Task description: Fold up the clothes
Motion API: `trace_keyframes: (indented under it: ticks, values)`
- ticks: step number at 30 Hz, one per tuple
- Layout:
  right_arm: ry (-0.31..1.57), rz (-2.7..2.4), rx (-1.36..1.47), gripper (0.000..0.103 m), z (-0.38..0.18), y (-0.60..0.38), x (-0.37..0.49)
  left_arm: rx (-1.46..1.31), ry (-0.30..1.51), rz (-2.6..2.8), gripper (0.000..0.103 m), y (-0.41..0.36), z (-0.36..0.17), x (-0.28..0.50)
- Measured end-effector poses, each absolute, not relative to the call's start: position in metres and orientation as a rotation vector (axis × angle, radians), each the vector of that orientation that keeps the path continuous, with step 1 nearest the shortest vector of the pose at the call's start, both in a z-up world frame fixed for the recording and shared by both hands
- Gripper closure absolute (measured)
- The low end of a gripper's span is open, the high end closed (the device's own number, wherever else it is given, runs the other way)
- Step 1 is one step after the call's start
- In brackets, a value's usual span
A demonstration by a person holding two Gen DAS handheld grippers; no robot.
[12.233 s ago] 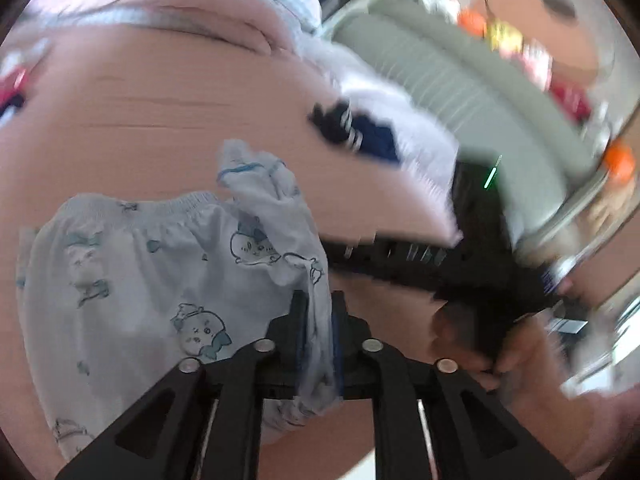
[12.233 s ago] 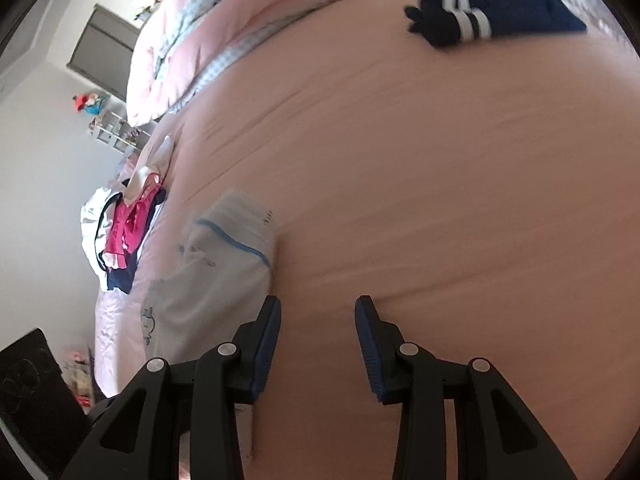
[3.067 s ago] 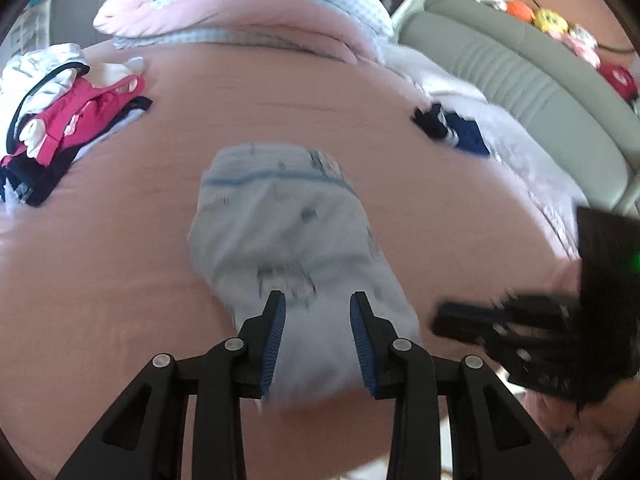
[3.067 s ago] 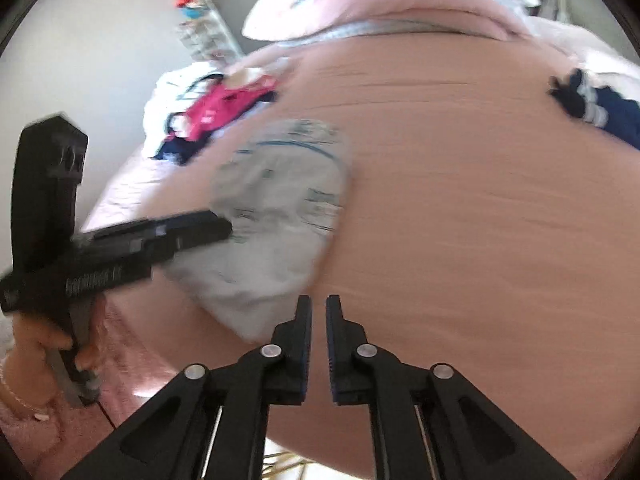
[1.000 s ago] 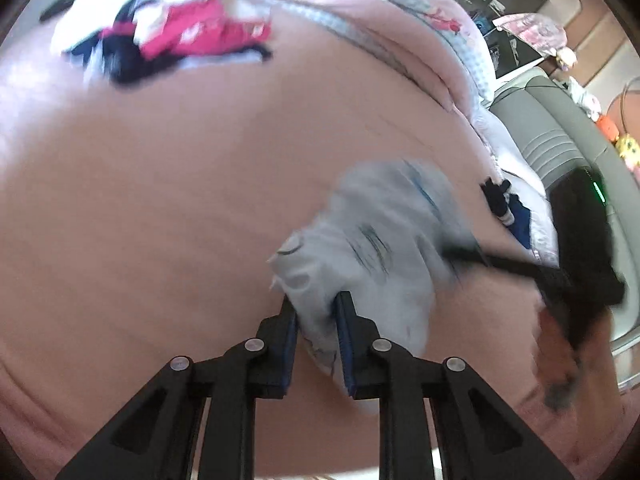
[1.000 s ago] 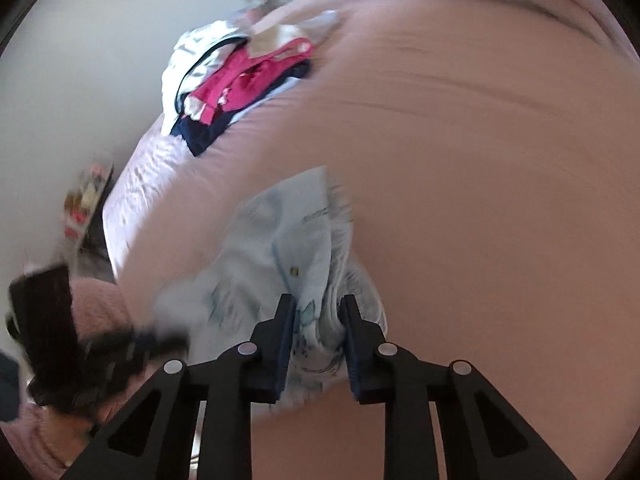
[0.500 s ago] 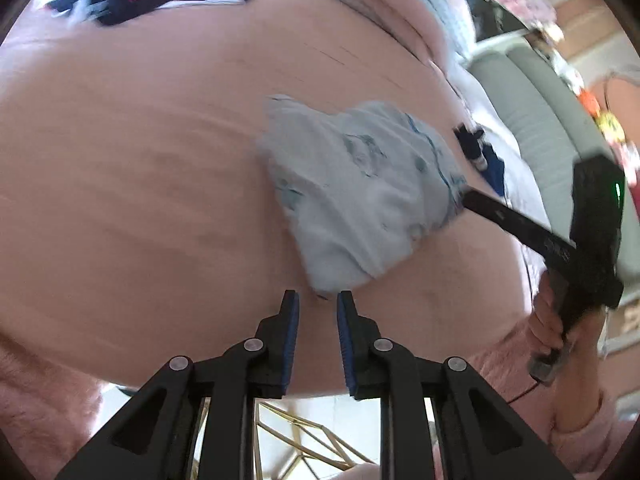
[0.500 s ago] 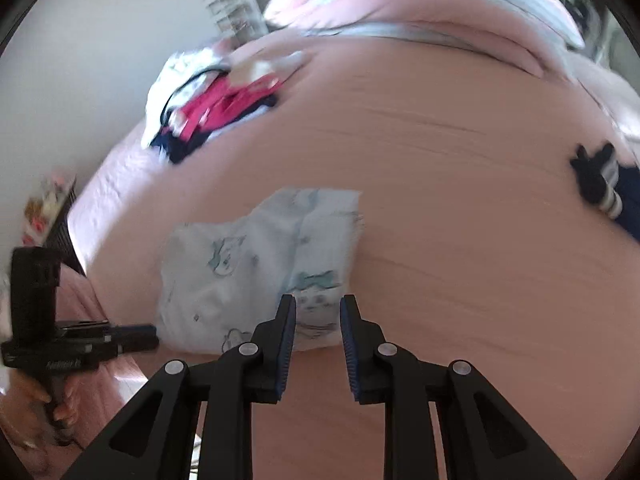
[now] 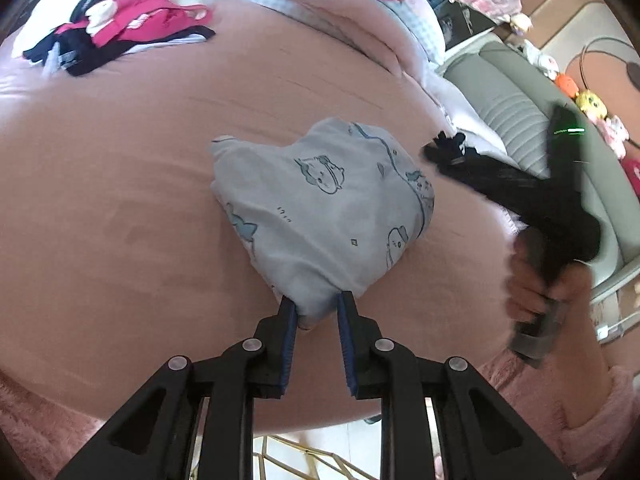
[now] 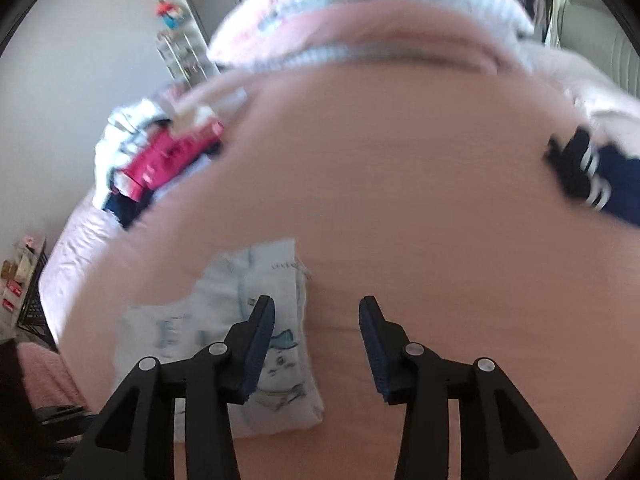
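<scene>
Folded pale-blue cotton shorts (image 9: 324, 216) printed with small cartoon animals lie near the middle of a wide pink bedsheet (image 9: 120, 168), forming a rounded bundle with a darker blue trim line curving along the far right side. In the left wrist view the left gripper (image 9: 317, 322), a black two-finger tool with blue pads, pinches the nearest edge of that bundle, a small fold of cloth caught between the narrow-set jaws. To the right in the same view the right gripper (image 9: 442, 151) shows as a blurred black shape held in a hand (image 9: 536, 280) with a fuzzy pink sleeve (image 9: 568, 400) below it; its tips hang just beyond the far right corner of the shorts, apart from the cloth. The right wrist view is blurred; there the right gripper's jaws are opening, nothing lies between the pads, and the shorts sit below and to the left of the left finger (image 10: 260, 332). A loose heap of pink, white and dark clothes (image 9: 116, 28) rests at the far left corner of the bed, well apart from the shorts. A small navy garment with white stripes (image 10: 588, 176) lies at the far right side. A pink quilt with a checked blue border (image 9: 328, 8) is bunched along the head of the bed, and a grey-green padded sofa (image 9: 516, 120) stands beyond the right edge.
</scene>
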State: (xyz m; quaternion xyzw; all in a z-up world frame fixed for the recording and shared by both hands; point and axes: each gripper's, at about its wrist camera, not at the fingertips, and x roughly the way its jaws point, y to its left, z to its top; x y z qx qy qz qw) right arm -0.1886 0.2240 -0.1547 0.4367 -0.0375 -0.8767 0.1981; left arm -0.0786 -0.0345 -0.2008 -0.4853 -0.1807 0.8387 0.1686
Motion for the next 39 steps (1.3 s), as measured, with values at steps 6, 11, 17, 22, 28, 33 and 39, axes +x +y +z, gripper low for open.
trace_keyframes:
  ticks: [6, 11, 17, 22, 28, 33, 39]
  values:
    - [0.152, -2.309, 1.226, 0.061, -0.162, 0.187, -0.147, -1.374, -0.345, 2.415, 0.085, -0.024, -0.204, -0.073]
    - [0.269, -2.34, 1.237, 0.06, -0.187, 0.175, -0.157, -1.364, -0.157, 2.42, 0.094, -0.007, -0.206, -0.076]
    - [0.075, -2.294, 1.338, 0.053, -0.21, 0.197, -0.18, -1.409, -0.178, 2.391, 0.097, -0.009, -0.208, -0.078]
    - [0.101, -2.296, 1.315, 0.052, -0.211, 0.199, -0.175, -1.445, -0.199, 2.376, 0.1, -0.014, -0.21, -0.076]
    - [-0.197, -2.302, 1.316, 0.052, -0.189, 0.238, -0.184, -1.478, -0.327, 2.365, 0.103, -0.038, -0.2, -0.068]
    - [-0.091, -2.417, 1.108, 0.052, -0.147, 0.245, -0.16, -1.214, -0.302, 2.521, 0.102, -0.036, -0.153, -0.076]
    - [0.274, -2.355, 1.182, 0.054, -0.194, 0.188, -0.17, -1.425, -0.177, 2.449, 0.1, -0.02, -0.203, -0.115]
